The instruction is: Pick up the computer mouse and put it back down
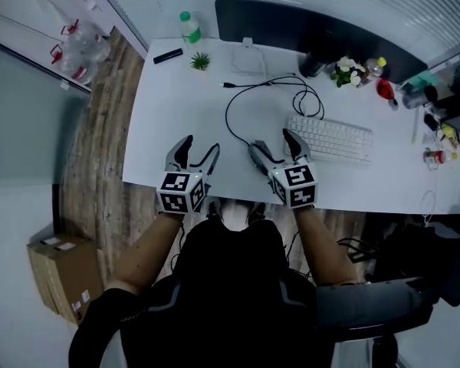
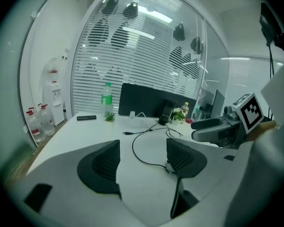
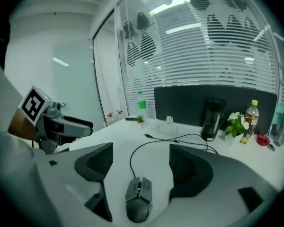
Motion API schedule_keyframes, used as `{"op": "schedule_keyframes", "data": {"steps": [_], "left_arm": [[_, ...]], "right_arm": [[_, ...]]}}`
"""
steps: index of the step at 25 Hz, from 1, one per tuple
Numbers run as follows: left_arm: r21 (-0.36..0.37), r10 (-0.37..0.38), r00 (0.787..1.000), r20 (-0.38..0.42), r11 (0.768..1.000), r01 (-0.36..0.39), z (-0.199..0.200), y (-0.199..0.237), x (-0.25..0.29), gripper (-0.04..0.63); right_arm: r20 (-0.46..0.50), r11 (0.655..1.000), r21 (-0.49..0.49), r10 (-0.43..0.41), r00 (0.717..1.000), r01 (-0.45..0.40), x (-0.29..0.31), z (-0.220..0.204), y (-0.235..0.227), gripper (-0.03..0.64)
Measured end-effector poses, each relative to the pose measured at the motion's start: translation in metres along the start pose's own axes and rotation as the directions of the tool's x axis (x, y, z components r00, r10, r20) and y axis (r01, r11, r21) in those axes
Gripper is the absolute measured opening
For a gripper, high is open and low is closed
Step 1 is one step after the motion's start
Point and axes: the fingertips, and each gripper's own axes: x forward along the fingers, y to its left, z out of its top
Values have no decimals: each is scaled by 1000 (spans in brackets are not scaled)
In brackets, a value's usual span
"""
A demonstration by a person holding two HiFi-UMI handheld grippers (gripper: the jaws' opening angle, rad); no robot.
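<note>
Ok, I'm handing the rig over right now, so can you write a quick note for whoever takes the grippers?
Left gripper: open, empty, over the desk.
Right gripper: open, jaws either side of the mouse, not gripping it.
Mouse: flat on the desk, cable attached.
Done: nothing held; whether it was already lifted doesn't show.
Left, if not: close, lift, set down.

Matt grey plastic mouse (image 3: 138,200), smooth white desk (image 1: 180,102), ribbed matt blk claw pads (image 3: 97,163), wood-grain floor (image 1: 100,182)

White keyboard (image 1: 331,138), green bottle (image 1: 188,27), plant (image 1: 200,60)
</note>
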Motion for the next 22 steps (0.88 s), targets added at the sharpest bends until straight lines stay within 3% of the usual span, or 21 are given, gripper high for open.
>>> {"op": "schedule_keyframes", "data": {"steps": [13,22], "left_arm": [[-10,-73,976,-205,997,73,-105,8,44,322],[-3,-97,957,-274,995,100,-137,4,59,322]], "right_arm": [[-249,1000,-6,-9,968,8,53,-119,14,388],[-280,999,-37,-47,959,38,65,-151,9,370]]}}
